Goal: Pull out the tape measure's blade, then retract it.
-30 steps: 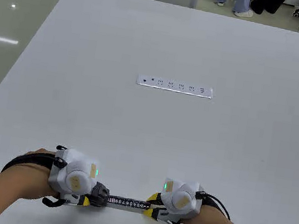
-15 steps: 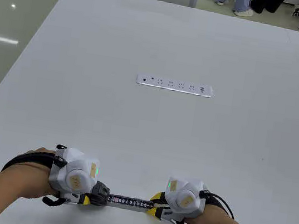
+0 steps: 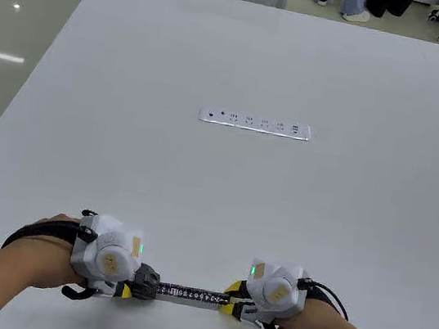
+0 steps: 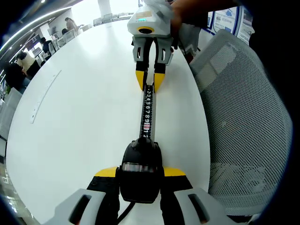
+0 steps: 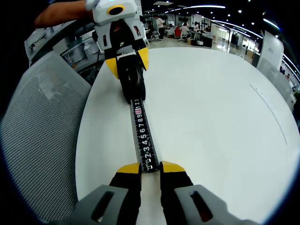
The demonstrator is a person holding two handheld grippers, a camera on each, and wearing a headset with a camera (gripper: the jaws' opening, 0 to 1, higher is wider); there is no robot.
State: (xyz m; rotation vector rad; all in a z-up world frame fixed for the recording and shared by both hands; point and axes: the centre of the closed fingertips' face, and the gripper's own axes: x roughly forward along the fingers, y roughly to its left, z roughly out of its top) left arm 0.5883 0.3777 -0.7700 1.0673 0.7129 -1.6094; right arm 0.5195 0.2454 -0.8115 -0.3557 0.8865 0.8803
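Near edge of the white bench [image 3: 221,206]: the black tape measure case [image 4: 140,166] is clamped between the yellow-tipped jaws of the left tool [image 3: 133,291]. The blade [image 3: 192,294] is seen drawn out straight toward the right tool [image 3: 230,306], numbers facing up. Its end is pinched in that tool's jaws, which are closed almost together on it. The two tools are held facing each other. A white power strip [image 3: 254,124] is noted mid-bench, well apart.
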